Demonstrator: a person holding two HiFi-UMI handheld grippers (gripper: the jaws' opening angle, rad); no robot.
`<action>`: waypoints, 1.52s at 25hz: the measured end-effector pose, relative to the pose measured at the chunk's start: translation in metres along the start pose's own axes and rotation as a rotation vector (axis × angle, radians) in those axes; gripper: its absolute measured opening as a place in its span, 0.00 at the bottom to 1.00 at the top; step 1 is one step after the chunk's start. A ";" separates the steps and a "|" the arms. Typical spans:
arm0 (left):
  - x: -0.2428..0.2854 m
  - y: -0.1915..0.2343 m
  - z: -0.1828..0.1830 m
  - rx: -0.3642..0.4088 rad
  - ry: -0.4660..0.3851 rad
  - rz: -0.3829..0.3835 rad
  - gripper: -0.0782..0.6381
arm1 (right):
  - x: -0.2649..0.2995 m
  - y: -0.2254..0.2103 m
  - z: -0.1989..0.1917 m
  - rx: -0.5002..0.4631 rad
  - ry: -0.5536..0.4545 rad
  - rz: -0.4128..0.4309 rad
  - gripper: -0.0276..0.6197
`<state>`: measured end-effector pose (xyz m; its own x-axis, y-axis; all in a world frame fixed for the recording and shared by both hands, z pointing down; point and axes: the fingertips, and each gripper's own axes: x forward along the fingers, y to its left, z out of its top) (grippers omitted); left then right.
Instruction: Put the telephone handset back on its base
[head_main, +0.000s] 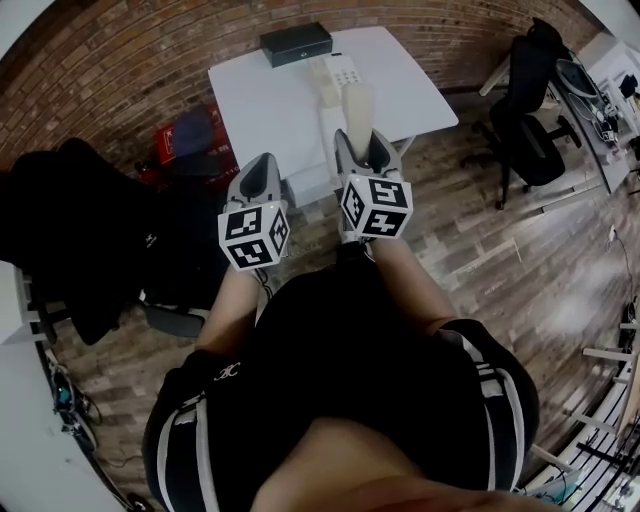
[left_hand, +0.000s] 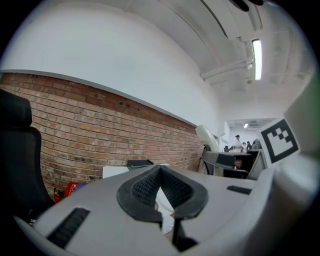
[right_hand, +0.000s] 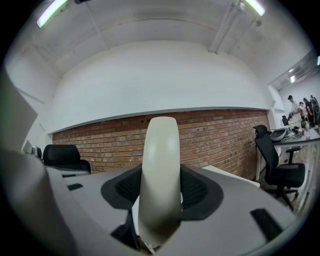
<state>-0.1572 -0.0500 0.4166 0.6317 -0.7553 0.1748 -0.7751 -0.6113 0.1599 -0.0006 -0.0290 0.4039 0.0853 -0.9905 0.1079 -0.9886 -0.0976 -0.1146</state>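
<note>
A cream telephone handset sticks up out of my right gripper, which is shut on it over the near edge of the white table. In the right gripper view the handset stands upright between the dark pads, filling the gap at my right gripper. The cream telephone base rests on the table just beyond the handset. To the left, my left gripper hangs short of the table edge. Seen in its own view, the left gripper is shut with nothing in it.
A black box lies at the table's far edge by the brick wall. A black office chair stands at the right. At the left are a dark chair with clothing and a red object. The floor is wood.
</note>
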 end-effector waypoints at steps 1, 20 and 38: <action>0.008 0.002 0.000 0.002 0.001 0.005 0.10 | 0.008 -0.003 0.001 0.003 -0.002 0.005 0.35; 0.210 -0.011 0.020 0.007 0.077 0.088 0.10 | 0.189 -0.112 -0.002 0.033 0.115 0.121 0.35; 0.315 0.004 0.021 -0.044 0.145 0.286 0.10 | 0.316 -0.161 -0.037 0.055 0.321 0.285 0.35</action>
<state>0.0382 -0.2955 0.4524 0.3864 -0.8512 0.3553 -0.9220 -0.3661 0.1256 0.1813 -0.3222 0.4930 -0.2418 -0.8992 0.3646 -0.9581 0.1618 -0.2362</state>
